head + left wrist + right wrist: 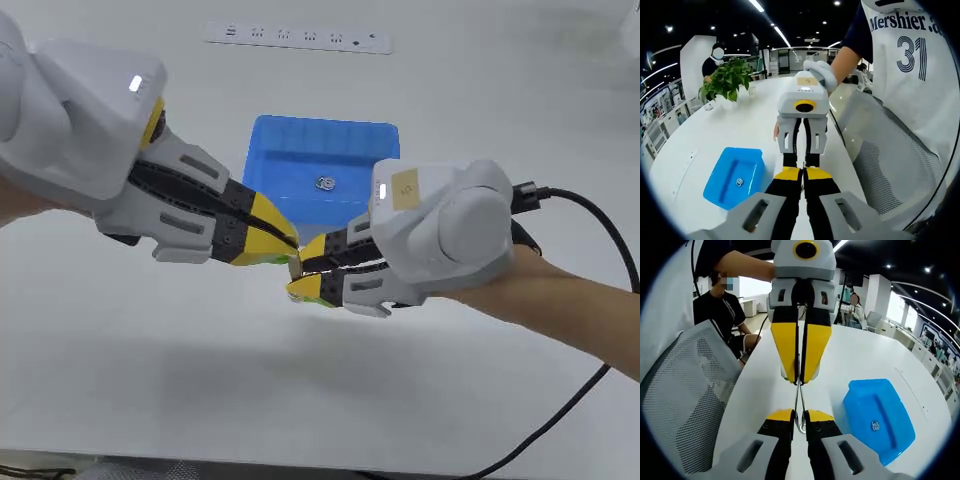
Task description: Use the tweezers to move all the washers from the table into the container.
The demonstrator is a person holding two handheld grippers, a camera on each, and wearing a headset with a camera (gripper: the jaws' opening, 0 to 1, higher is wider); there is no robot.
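Observation:
A blue container (290,140) stands on the white table and holds one washer (325,183). In front of it my two grippers meet tip to tip. The left gripper (285,243) comes in from the left, the right gripper (302,270) from the right. In the right gripper view thin metal tweezers (799,397) run from my own shut yellow jaws (800,420) up into the shut jaws of the left gripper (800,377). The left gripper view has my jaws (802,181) shut, facing the right gripper (802,162), with the container (722,192) and washer (739,181) at the left.
A white power strip (298,38) lies at the table's far edge. A black cable (590,220) trails from the right gripper. A mesh chair (695,385) stands beside the table. A potted plant (727,80) and people are in the background.

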